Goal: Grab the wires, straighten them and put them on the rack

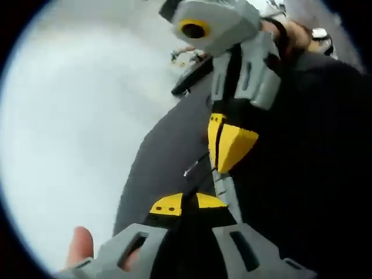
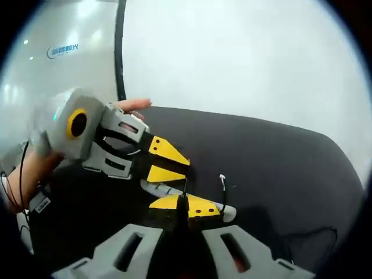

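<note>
Both claws meet nose to nose over the dark counter [image 2: 279, 157]. Left claw [image 2: 174, 164]: yellow tips pressed together, clamped on the thin black wire [image 2: 223, 195]. Right claw [image 2: 185, 204]: tips closed on the same wire, just beside the left's. In the left gripper view the right claw [image 1: 224, 151] comes in from the top, tips shut; left claw [image 1: 187, 204] likewise. Wire's white end [image 2: 221, 179] sticks up just past the tips. Rack can't be made out.
</note>
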Action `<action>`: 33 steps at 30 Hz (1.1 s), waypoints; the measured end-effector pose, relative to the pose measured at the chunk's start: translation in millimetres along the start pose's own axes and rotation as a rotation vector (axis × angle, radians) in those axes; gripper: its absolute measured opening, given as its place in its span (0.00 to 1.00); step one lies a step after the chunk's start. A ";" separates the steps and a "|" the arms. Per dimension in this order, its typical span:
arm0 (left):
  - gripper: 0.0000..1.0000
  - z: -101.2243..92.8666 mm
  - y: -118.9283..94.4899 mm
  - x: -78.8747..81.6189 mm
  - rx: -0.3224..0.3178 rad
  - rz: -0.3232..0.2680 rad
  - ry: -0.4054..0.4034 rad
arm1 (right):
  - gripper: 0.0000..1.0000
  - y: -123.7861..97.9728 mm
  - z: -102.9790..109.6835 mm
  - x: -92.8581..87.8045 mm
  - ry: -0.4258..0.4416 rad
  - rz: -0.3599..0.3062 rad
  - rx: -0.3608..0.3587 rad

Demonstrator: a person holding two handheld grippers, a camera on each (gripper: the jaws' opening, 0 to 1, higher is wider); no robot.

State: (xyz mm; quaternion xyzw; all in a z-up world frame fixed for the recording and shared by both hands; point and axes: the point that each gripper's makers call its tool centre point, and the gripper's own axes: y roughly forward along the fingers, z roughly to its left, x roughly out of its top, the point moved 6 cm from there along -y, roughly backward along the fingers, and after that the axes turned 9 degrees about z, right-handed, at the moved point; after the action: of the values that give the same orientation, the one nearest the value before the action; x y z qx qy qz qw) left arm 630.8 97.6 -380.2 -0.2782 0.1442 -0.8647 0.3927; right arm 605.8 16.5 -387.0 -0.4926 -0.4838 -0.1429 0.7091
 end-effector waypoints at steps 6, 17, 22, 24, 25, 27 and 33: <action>0.03 -9.2 1.0 3.6 -0.047 0.082 0.288 | 0.01 2.6 7.8 -1.7 -0.015 0.016 -0.016; 0.01 1.0 9.5 10.5 -0.353 0.147 0.478 | 0.06 -0.7 27.6 -12.0 -0.393 0.000 -0.176; 0.01 9.9 19.6 13.1 -0.529 0.158 0.538 | 0.01 -5.4 22.4 -9.2 -0.363 -0.006 -0.172; 0.01 12.2 22.5 14.1 -0.587 0.171 0.561 | 0.00 -5.1 19.7 -7.3 -0.380 -0.007 -0.188; 0.01 12.9 24.6 15.7 -0.607 0.171 0.584 | 0.00 -4.5 21.0 -7.8 -0.377 -0.001 -0.182; 0.01 14.0 27.2 17.1 -0.643 0.185 0.593 | 0.00 -2.5 23.9 -9.9 -0.419 0.011 -0.190; 0.02 13.4 39.3 16.3 -0.764 0.251 0.536 | 0.00 4.1 35.5 -14.7 -0.656 0.050 -0.244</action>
State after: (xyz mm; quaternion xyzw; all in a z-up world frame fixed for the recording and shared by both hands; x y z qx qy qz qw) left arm 653.5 59.2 -381.9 -0.1501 0.5800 -0.7370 0.3128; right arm 581.9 44.1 -399.8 -0.6051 -0.6531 -0.0165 0.4551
